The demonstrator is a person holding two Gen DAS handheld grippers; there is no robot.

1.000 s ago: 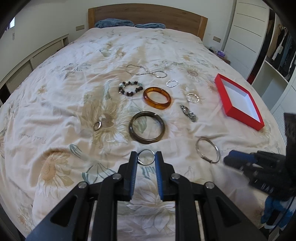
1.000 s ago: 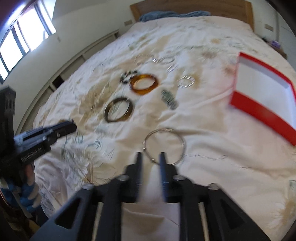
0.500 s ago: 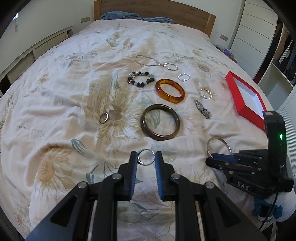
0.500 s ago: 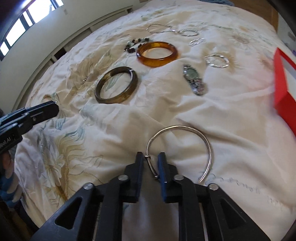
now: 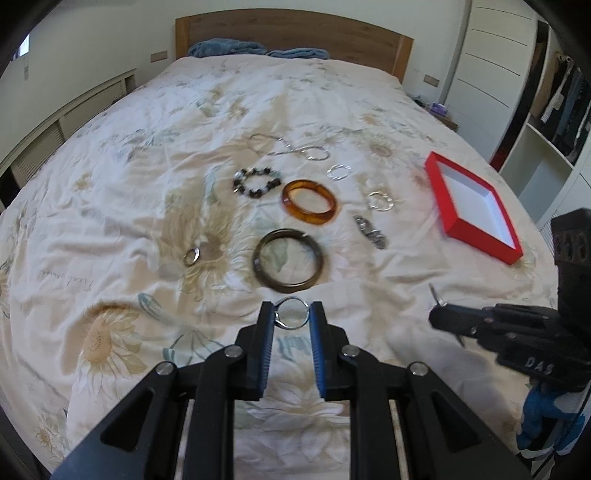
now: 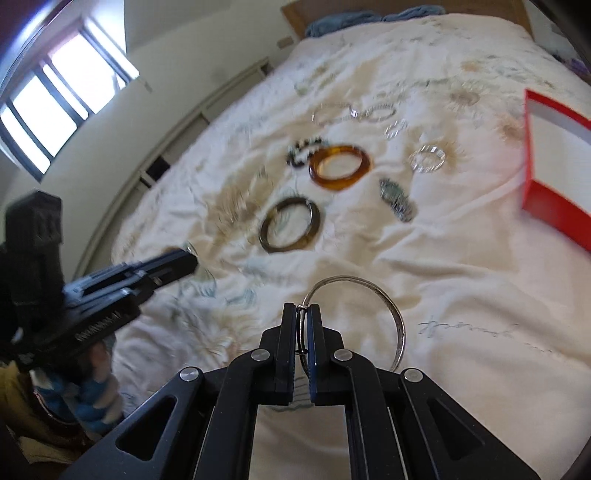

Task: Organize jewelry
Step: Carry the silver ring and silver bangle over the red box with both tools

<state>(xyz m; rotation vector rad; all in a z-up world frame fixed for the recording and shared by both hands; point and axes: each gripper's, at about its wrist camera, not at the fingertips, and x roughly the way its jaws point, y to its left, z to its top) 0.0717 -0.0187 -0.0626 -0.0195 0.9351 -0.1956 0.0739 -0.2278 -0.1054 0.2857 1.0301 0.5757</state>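
My left gripper [image 5: 291, 314] is shut on a small silver ring [image 5: 293, 313], held above the flowered bedspread. My right gripper [image 6: 302, 314] is shut on a thin silver bangle [image 6: 384, 299] and holds it clear of the bed; it also shows at the right of the left wrist view [image 5: 439, 314]. On the bed lie a dark bangle [image 5: 289, 262], an amber bangle [image 5: 309, 202], a beaded bracelet [image 5: 257, 182], a chain necklace [image 5: 291, 149], a watch-like piece [image 5: 370, 232], two silver rings [image 5: 380, 201] and a small ring [image 5: 191, 257].
An open red box [image 5: 476, 229] with a white inside lies on the bed at the right. A wooden headboard [image 5: 291, 35] and blue towels stand at the far end. Wardrobes are to the right, a window [image 6: 55, 96] to the left.
My right gripper has closed on the silver bangle and lifted it off the bed. My left gripper has risen a little with the small ring still held.
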